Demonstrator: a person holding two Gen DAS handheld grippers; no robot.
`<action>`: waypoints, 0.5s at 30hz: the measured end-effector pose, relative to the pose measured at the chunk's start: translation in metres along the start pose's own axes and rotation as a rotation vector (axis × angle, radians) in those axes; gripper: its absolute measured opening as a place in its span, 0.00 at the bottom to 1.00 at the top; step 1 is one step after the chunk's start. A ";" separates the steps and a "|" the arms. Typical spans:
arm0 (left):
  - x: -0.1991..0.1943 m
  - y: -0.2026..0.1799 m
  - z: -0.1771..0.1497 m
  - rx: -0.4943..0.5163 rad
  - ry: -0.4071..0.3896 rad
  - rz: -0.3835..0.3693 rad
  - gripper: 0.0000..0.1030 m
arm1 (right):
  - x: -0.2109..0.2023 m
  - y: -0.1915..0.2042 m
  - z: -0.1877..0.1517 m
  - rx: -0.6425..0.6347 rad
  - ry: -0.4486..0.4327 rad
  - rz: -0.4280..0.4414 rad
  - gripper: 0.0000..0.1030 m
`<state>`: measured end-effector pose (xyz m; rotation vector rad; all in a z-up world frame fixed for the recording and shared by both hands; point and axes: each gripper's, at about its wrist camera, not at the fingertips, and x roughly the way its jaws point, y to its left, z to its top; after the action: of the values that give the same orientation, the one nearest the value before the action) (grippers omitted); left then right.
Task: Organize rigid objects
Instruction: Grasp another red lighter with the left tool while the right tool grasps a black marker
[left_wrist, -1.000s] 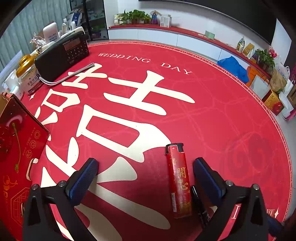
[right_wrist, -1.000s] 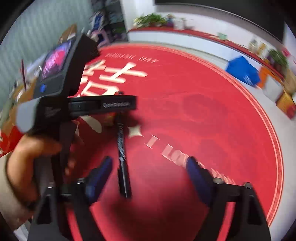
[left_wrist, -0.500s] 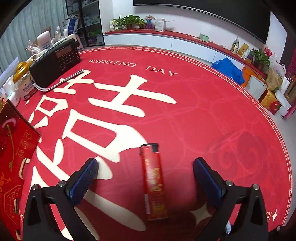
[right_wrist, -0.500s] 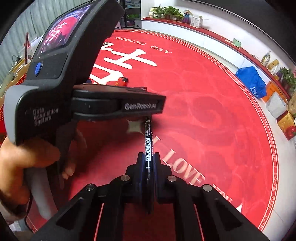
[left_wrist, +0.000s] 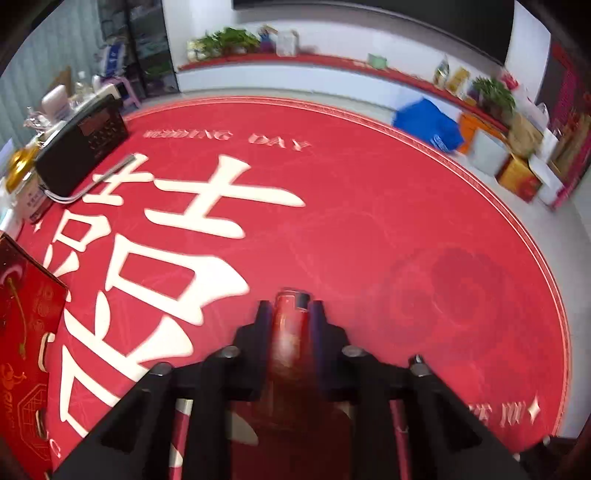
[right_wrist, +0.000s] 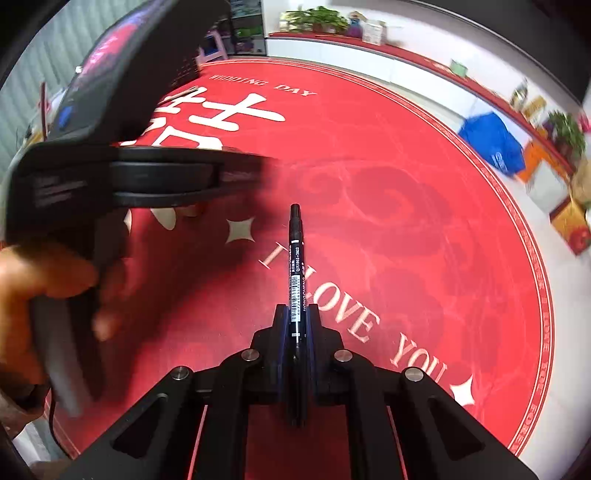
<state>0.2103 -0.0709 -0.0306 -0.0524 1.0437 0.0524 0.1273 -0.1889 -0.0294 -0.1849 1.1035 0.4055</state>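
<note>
Left wrist: jaws just closed, seemingly gripping lighter (left_wrist: 291, 321); right jaws clamp pen (right_wrist: 296, 273).

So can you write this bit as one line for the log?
left claw: just closed on red lighter | right claw: shut on black marker pen | surface: red mat

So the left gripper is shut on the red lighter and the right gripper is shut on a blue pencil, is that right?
Not quite. The left gripper has just been closing and is shut on the red lighter, but the right gripper holds a slim black marker pen with a white barcode label, not a blue pencil. The right wrist view shows it clamped between the fingers.
</note>
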 end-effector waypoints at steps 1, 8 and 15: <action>-0.003 0.002 -0.003 -0.015 0.014 -0.018 0.20 | -0.004 -0.003 -0.003 0.022 -0.007 0.002 0.10; -0.048 0.017 -0.039 -0.068 -0.021 -0.015 0.20 | -0.031 -0.014 -0.022 0.134 -0.050 0.058 0.10; -0.092 0.032 -0.076 -0.089 -0.071 0.033 0.20 | -0.047 -0.006 -0.042 0.192 -0.070 0.089 0.10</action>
<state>0.0966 -0.0464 0.0098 -0.1129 0.9708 0.1299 0.0766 -0.2194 -0.0060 0.0477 1.0775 0.3796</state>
